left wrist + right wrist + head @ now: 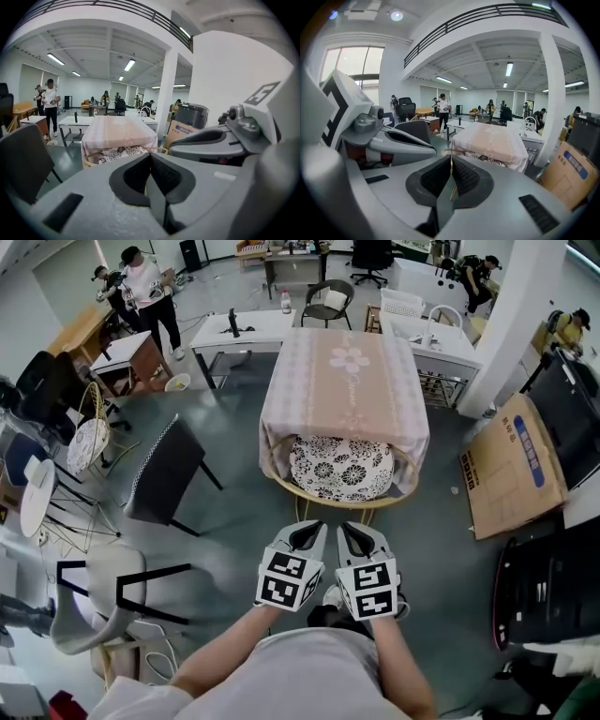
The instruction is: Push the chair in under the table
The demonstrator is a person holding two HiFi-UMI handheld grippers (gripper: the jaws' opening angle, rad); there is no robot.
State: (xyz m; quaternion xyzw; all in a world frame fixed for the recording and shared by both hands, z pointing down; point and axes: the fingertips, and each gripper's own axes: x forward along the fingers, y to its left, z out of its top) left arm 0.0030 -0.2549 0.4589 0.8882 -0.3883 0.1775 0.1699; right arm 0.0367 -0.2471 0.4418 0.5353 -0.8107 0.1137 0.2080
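Observation:
A rattan chair with a black-and-white flowered cushion stands mostly under the table, which has a pink cloth over it. Only the chair's rear rim sticks out towards me. My left gripper and right gripper hang side by side close to my body, a short way back from the chair and touching nothing. Both are shut with nothing between the pads. The left gripper view looks past the shut left gripper at the chair. In the right gripper view the table lies beyond the right gripper.
A dark grey chair stands left of the table and a white chair nearer me on the left. A cardboard box leans on the right beside black equipment. White desks and people are behind the table.

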